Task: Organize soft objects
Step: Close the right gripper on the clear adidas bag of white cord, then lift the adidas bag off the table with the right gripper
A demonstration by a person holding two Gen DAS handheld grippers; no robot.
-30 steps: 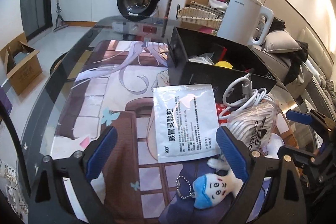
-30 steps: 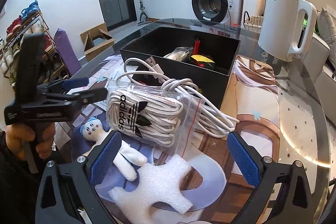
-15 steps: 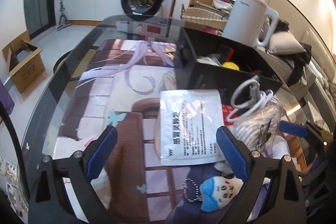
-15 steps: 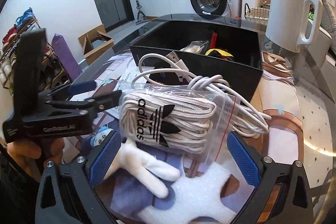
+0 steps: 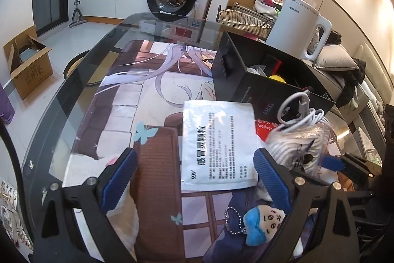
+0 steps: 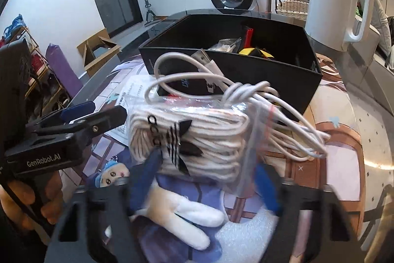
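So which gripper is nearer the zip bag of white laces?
Right. The right gripper is closing with the zip bag of white laces between its fingers. The left gripper is open, off to the side over the white sachet.

A clear zip-lock plastic bag of coiled cream-white laces with a black trefoil logo lies on the bench just in front of the open black cardboard box, its logo face turned up and toward the near edge. A bundled white charging cable rests on top of it and spills to its right side. Below it lies a small plush doll with a blue cap and white limbs, on its back, head to the left. A piece of white foam lies just beside the doll's legs.
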